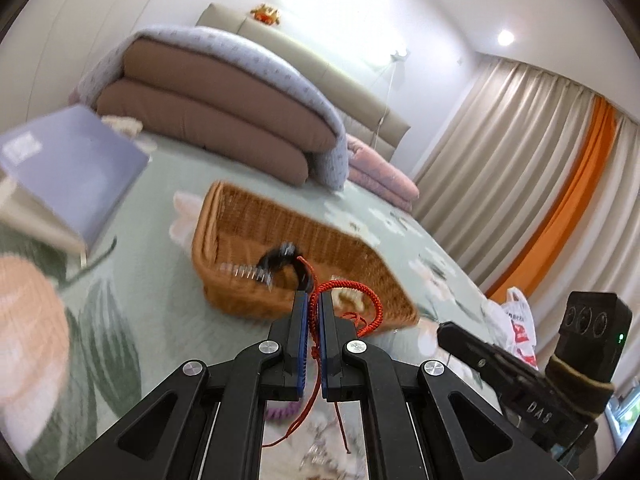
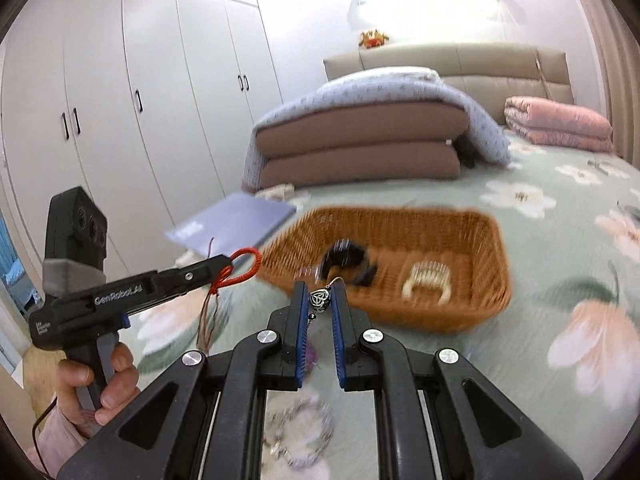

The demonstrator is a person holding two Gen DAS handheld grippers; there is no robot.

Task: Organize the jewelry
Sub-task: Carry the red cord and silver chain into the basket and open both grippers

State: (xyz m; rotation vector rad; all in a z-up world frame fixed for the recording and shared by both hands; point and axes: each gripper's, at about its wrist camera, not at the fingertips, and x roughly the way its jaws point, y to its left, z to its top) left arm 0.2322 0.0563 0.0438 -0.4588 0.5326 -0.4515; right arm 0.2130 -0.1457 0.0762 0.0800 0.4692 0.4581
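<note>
In the left wrist view the left gripper (image 1: 313, 300) pinches a red braided cord bracelet (image 1: 352, 300) at centre before the wicker basket (image 1: 224, 240), and in the right wrist view the right gripper (image 2: 319, 300) pinches a silver openwork earring (image 2: 320, 299) at centre, so both should travel slowly over the rim before letting go.

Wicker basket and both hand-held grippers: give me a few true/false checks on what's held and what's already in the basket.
1. The left hand-held gripper is shut on a red braided cord bracelet. True.
2. The right hand-held gripper is empty. False: it pinches a small silver filigree earring.
3. The orange-brown woven wicker basket holds a black hair claw clip. True.
4. The cream hair comb lies on the bedspread outside the basket. False: it is inside the basket.
5. A silver chain bracelet lies on the floral bedspread. True.
</note>
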